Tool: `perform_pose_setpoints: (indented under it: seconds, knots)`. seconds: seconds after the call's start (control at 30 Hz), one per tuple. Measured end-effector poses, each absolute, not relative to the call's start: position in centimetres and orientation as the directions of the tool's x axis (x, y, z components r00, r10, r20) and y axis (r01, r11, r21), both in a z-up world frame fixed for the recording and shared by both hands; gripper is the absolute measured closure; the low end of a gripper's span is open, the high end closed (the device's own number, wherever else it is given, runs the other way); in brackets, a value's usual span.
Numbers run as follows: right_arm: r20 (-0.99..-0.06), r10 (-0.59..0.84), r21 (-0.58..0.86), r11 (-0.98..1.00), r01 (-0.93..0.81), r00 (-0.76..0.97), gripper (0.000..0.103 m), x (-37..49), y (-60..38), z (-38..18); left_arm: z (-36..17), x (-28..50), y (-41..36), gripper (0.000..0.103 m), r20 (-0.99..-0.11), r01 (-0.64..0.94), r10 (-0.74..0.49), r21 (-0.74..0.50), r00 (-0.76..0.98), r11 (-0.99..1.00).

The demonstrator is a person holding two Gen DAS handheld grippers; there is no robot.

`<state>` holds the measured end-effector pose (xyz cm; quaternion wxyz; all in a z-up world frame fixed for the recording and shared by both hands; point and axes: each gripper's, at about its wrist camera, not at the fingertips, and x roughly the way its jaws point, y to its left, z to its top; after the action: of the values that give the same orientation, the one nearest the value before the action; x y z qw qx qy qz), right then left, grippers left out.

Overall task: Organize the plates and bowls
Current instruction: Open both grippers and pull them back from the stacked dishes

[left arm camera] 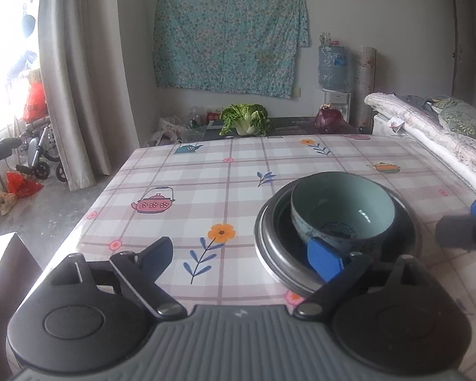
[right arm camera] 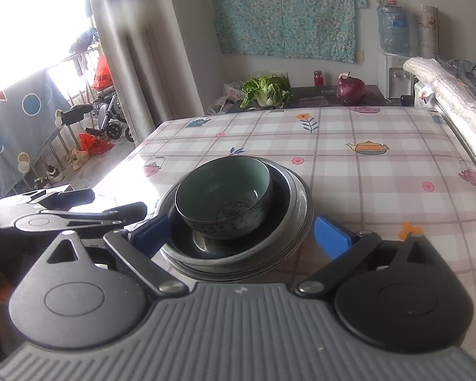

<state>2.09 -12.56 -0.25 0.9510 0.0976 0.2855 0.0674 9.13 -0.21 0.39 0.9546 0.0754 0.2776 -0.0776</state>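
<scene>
A green bowl (left arm camera: 342, 211) sits inside a stack of dark plates (left arm camera: 271, 250) on the checked tablecloth; the bowl (right arm camera: 223, 198) and the plates (right arm camera: 296, 203) also show in the right wrist view. My left gripper (left arm camera: 241, 260) is open and empty, with its right fingertip over the near rim of the plates, left of the bowl. My right gripper (right arm camera: 241, 233) is open and empty, its fingers on either side of the near edge of the plates. The left gripper (right arm camera: 79, 206) shows at the left of the right wrist view.
The table (left arm camera: 206, 190) has a plaid cloth with teapots and flowers. A cabbage (left arm camera: 244, 120) and a purple cabbage (left arm camera: 330, 119) lie on a dark surface past the far edge. Bedding (left arm camera: 428, 120) lies along the right side. A curtain and a wheelchair stand at the left.
</scene>
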Motion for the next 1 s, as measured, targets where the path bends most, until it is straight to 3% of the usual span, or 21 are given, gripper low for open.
perform_pose_setpoints:
  seconds: [0.2,0.43,0.53,0.87,1.0]
  knots:
    - [-0.531,0.164,0.199,0.978,-0.066,0.831,0.003,1.6,-11.7,-0.6,-1.9,6.6,1.6,0.010,-0.542,0.153,-0.075,0.101,0.837,0.983]
    - [-0.564,0.113,0.180,0.984,-0.012,0.818,0.001,0.9,-10.7,-2.2,-2.1,4.6,2.3,0.009,-0.645,0.169,-0.144,-0.024,0.750,0.985]
    - [-0.584,0.095,0.176,0.984,0.012,0.806,0.001,0.4,-10.3,-3.1,-1.6,4.6,1.7,0.002,-0.669,0.205,-0.191,-0.059,0.718,0.977]
    - [-0.594,0.026,0.177,0.979,0.099,0.804,0.001,-1.1,-11.3,-3.0,0.3,5.6,0.6,0.000,-0.686,0.151,-0.130,-0.030,0.715,0.988]
    - [-0.595,0.022,0.199,0.973,0.120,0.803,0.001,-1.3,-11.6,-2.6,1.2,6.3,0.1,0.000,-0.669,0.101,-0.030,0.067,0.743,0.993]
